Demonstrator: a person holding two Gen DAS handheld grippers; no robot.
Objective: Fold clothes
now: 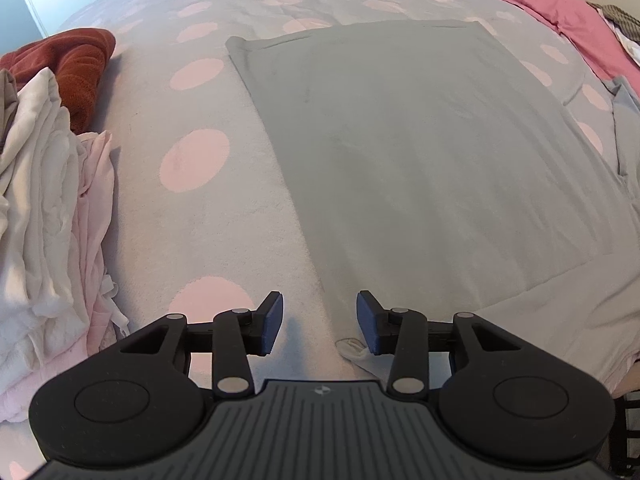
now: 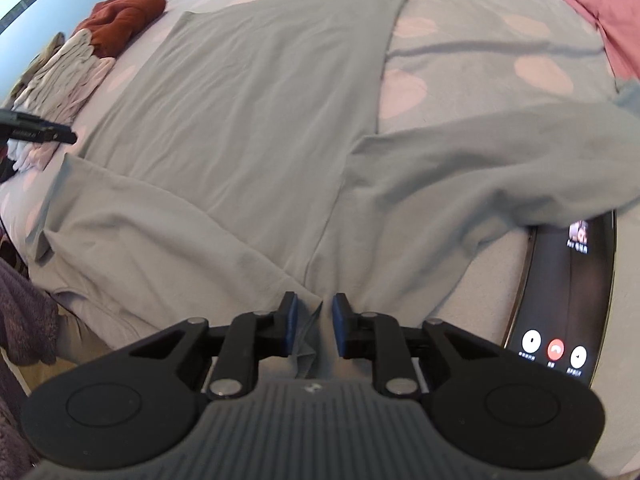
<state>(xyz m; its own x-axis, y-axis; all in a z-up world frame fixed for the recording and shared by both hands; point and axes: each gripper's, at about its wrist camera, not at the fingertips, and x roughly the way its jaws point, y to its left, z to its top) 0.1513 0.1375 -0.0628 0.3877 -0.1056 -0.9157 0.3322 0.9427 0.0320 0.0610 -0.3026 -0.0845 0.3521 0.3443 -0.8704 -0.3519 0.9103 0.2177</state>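
Note:
A grey-green T-shirt point(image 1: 420, 140) lies flat on the bed, its hem at the far end. In the right wrist view the shirt point(image 2: 260, 120) has its left sleeve point(image 2: 140, 220) folded in, while the right sleeve point(image 2: 500, 160) spreads outward. My left gripper point(image 1: 320, 320) hovers open over the shirt's near left edge with nothing between its pads. My right gripper point(image 2: 314, 324) stands narrowly open at the near edge. A raised fold of the shirt point(image 2: 310, 332) sits between its fingers against the left pad, with a gap to the right pad.
The bedspread point(image 1: 192, 160) is grey with pink dots. A pile of white and pale pink clothes point(image 1: 40, 200) and a rust-red garment point(image 1: 76, 64) lie at the left. Pink cloth point(image 1: 560, 12) is at the far right. A phone point(image 2: 568, 300) with a lit call screen lies near the right sleeve.

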